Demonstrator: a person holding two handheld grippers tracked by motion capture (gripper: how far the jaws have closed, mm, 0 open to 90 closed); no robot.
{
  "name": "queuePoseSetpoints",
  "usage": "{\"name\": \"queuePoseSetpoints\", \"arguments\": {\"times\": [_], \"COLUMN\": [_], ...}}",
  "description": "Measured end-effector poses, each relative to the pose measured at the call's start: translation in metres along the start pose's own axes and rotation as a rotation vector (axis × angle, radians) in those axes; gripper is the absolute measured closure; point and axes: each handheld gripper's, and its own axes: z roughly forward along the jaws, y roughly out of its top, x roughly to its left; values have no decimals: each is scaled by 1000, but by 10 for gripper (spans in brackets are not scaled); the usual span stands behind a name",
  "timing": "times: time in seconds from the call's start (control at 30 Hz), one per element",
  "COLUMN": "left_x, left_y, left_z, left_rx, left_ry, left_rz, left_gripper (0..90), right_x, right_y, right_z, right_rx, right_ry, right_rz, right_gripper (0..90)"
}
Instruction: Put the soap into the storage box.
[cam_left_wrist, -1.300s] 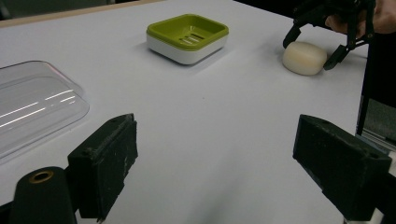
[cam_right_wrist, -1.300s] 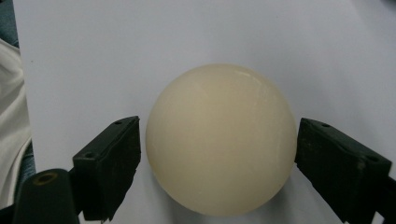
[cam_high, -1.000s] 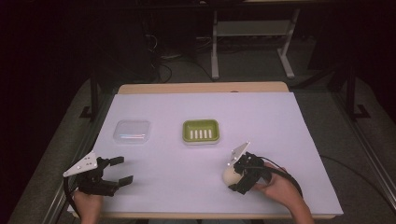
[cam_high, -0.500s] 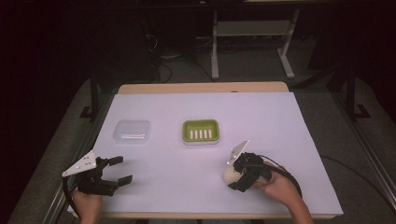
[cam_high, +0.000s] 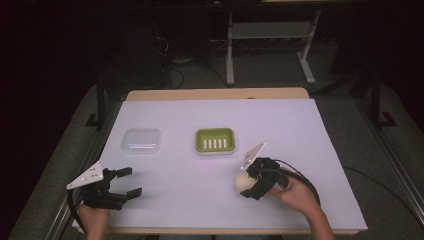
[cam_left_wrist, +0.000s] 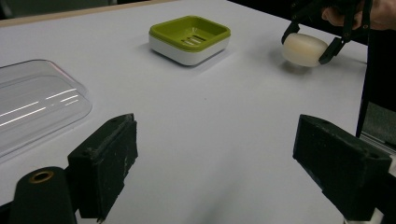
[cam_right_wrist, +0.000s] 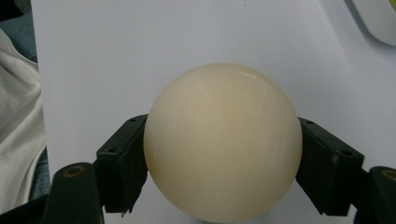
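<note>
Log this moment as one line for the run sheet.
right gripper: shut on soap, near table's front edge | left gripper: open, holding nothing | green dish: no soap in it | clear lid: flat, left of dish

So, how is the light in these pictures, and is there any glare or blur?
High view: the white table is bright, the room behind it dark. Left gripper view: streaks of glare on the clear lid, and the near left tongs are slightly soft. Right gripper view: the soap is evenly lit, with a small highlight near its top and soft edges.
</note>
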Motion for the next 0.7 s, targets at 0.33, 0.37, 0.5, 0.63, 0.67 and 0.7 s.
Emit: {"name": "queuePoseSetpoints", "arguments": {"times": [0.33,0.37,0.5,0.63,0.67,0.7], "left_x": [1,1,2,2,2,2], "left_y": [-1,-1,-1,-1,-1,-1], "left_z": [-1,-1,-1,-1,-1,-1], "left_rx": [-4,-4,3,5,6,4], "left_ry": [7,7,9,10,11,11], "left_rz": [-7,-7,2,0,1,-4], "left_gripper": [132,131,132,131,132,132], "right_x": [-8,-8,-11,-13,-16,-17], "right_y": [9,9,13,16,18,20], "right_z": [-8,-8,-10,-11,-11,-11], "right_rx": [-23,-23,-18,-17,-26,-23], "right_ry": [16,16,17,23,29,30], "right_rz": [0,0,1,-1,-4,-3], "right_gripper": [243,243,243,243,243,243]}}
